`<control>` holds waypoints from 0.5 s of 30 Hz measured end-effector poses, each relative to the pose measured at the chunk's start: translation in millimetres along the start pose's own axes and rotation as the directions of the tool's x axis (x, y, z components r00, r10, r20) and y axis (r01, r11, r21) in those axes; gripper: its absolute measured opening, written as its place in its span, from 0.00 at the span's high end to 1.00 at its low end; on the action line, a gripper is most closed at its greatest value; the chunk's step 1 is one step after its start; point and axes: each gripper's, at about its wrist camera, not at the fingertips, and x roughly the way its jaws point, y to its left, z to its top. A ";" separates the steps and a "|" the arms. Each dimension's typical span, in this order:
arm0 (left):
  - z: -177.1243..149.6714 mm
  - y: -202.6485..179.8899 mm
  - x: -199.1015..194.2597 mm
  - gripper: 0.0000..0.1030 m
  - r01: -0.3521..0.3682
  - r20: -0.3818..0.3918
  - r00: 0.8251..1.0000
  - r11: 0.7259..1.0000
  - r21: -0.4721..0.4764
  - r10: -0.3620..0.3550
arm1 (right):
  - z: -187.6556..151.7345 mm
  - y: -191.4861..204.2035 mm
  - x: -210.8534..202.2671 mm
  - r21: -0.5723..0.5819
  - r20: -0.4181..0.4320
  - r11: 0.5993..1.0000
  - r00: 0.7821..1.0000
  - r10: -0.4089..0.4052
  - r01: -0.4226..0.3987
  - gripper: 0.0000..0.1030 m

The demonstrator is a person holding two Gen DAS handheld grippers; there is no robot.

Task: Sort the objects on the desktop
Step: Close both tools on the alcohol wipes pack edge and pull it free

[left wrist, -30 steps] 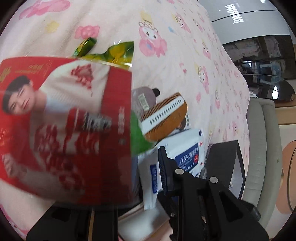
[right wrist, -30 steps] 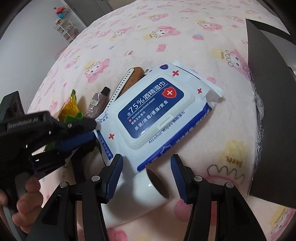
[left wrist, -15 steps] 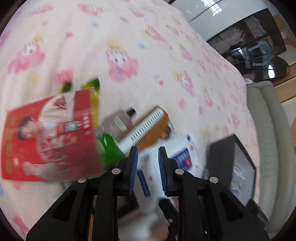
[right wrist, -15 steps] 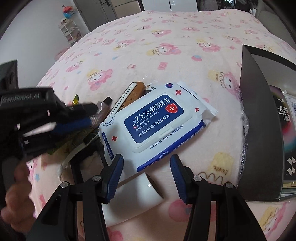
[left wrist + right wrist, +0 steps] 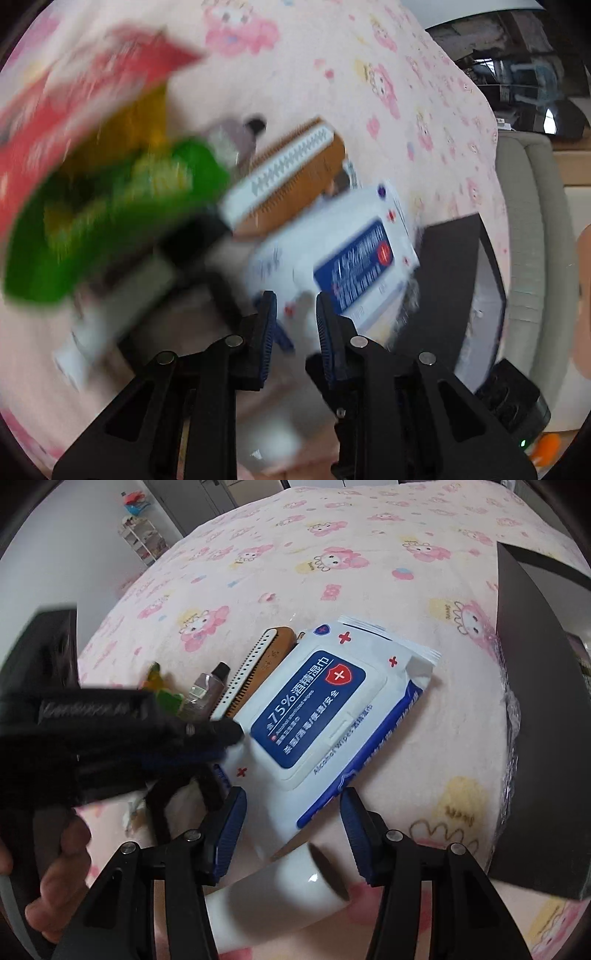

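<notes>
A white and blue pack of alcohol wipes (image 5: 332, 705) lies on the pink cartoon blanket (image 5: 332, 546); it also shows in the left wrist view (image 5: 354, 258). A brown and white comb (image 5: 255, 668) (image 5: 288, 177) and a small tube (image 5: 207, 686) lie beside it. A red snack bag (image 5: 74, 96) and a green packet (image 5: 110, 214) lie blurred at the left. My left gripper (image 5: 293, 321) hovers empty over the wipes, its jaws a narrow gap apart. My right gripper (image 5: 291, 823) is open and empty above a white hair dryer (image 5: 280, 890).
A black box (image 5: 543, 716) stands at the right edge of the blanket, also in the left wrist view (image 5: 461, 280). A grey sofa arm (image 5: 524, 240) lies beyond it. A shelf (image 5: 142, 539) stands by the far wall.
The red snack bag has left my left gripper and lies on the blanket. My left gripper has closed most of the way and swung down toward the wipes. The right gripper has barely moved.
</notes>
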 end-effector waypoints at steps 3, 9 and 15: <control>-23.0 -8.6 -8.3 0.79 -0.040 0.022 0.999 0.997 0.065 0.038 | -8.2 7.2 -12.0 -0.043 0.009 0.999 1.000 -0.015 0.015 0.53; 6.6 -15.5 -21.8 0.77 -0.082 0.206 0.977 0.993 0.087 0.063 | -11.2 6.9 -16.2 -0.050 0.006 0.997 0.998 -0.062 0.062 0.53; 18.4 -5.1 5.0 0.73 -0.125 0.188 0.976 0.989 0.084 0.107 | -2.1 -4.3 0.8 -0.013 -0.027 0.998 0.998 -0.060 0.060 0.52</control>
